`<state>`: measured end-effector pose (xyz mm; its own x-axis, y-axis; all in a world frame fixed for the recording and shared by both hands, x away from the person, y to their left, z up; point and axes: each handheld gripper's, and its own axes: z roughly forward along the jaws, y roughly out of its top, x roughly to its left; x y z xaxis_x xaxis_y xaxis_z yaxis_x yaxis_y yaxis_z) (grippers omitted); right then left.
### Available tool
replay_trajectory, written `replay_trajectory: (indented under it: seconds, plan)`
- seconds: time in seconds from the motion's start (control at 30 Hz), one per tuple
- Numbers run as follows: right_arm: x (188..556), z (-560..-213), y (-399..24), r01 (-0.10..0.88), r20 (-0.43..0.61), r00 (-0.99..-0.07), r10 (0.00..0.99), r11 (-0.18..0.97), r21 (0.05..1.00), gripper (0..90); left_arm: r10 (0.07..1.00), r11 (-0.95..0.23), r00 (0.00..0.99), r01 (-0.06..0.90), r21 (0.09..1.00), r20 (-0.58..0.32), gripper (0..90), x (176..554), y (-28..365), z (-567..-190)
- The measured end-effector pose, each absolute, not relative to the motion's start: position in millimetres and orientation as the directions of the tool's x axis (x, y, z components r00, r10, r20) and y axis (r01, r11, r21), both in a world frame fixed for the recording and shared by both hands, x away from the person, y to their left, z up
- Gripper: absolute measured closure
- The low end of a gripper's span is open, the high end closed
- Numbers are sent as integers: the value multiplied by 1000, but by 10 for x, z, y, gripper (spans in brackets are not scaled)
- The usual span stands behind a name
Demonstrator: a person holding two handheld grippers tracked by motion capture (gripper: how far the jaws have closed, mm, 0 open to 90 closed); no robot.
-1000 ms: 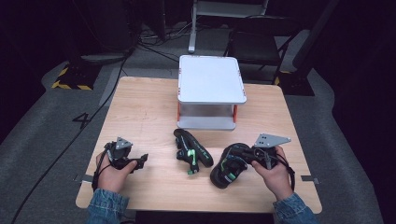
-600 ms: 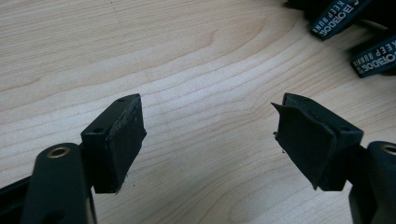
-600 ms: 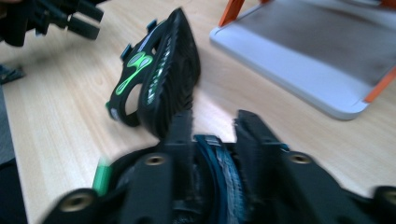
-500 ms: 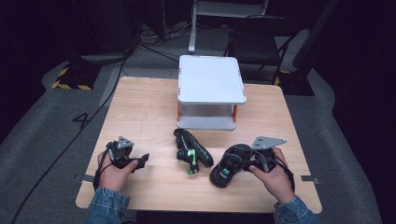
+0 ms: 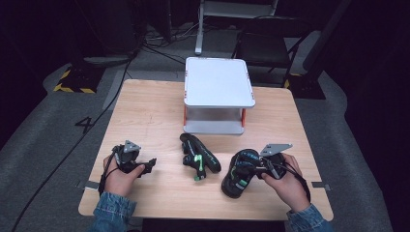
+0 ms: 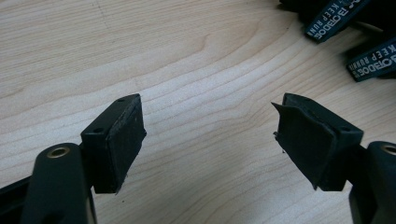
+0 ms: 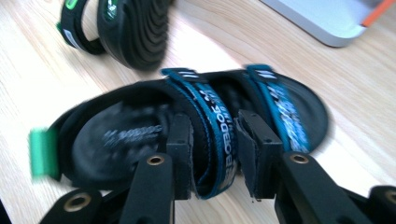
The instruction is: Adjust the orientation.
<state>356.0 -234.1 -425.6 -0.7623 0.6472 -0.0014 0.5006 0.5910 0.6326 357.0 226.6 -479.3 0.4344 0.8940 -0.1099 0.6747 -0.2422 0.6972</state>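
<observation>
The wooden worktop (image 5: 145, 116) carries everything. At its far middle stands a white stand (image 5: 218, 82), a flat white top on orange legs over a grey base.

Two black sandals lie nearer the person. The right sandal (image 5: 240, 173) rests sole down at the front right, just beside the right hand (image 5: 286, 180), with teal straps across it and a green tab at its heel. The left sandal (image 5: 199, 157) lies tipped on its side near the middle of the worktop, in front of the stand and a little apart from the right sandal; in the right gripper view its ribbed sole (image 7: 135, 28) faces the camera.

The right tool (image 7: 214, 149) has a teal strap (image 7: 219, 140) of the right sandal between its pads. Its jaws have just been closing on the strap after opening; they stand narrowly apart, one pad against the strap, and the blur leaves it unclear whether the other presses too.

The left tool (image 6: 208, 140) sits at the front left, held low over bare wood. Its jaws are wide apart with nothing between them. Strap ends of the left sandal show at the upper right of the left gripper view.
</observation>
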Motion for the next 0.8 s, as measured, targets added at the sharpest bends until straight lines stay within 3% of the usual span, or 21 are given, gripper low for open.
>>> replay_trajectory:
  seconds: [0.23, 0.5, 0.57, 0.67, 0.8]
  plan:
    - [3566, -4214, -2500, 521, -10, -737, 676, 577, 630, 692, 891, -245, 440, 672, 699, -111, 236, 3594, 2247, -4794]
    - [3509, -4218, -2480, 533, -28, -737, 676, 605, 592, 624, 889, -243, 443, 671, 701, -117, 237, 3621, 2239, -4800]
    - [3491, -4211, -2472, 534, -28, -736, 677, 605, 590, 636, 889, -241, 443, 674, 698, -120, 237, 3625, 2232, -4803]
    - [3464, -4198, -2449, 517, -36, -738, 673, 599, 612, 721, 888, -244, 444, 676, 695, -120, 237, 3632, 2222, -4810]
    - [3457, -4201, -2424, 513, -31, -740, 671, 594, 619, 731, 885, -247, 448, 676, 694, -122, 237, 3630, 2218, -4809]
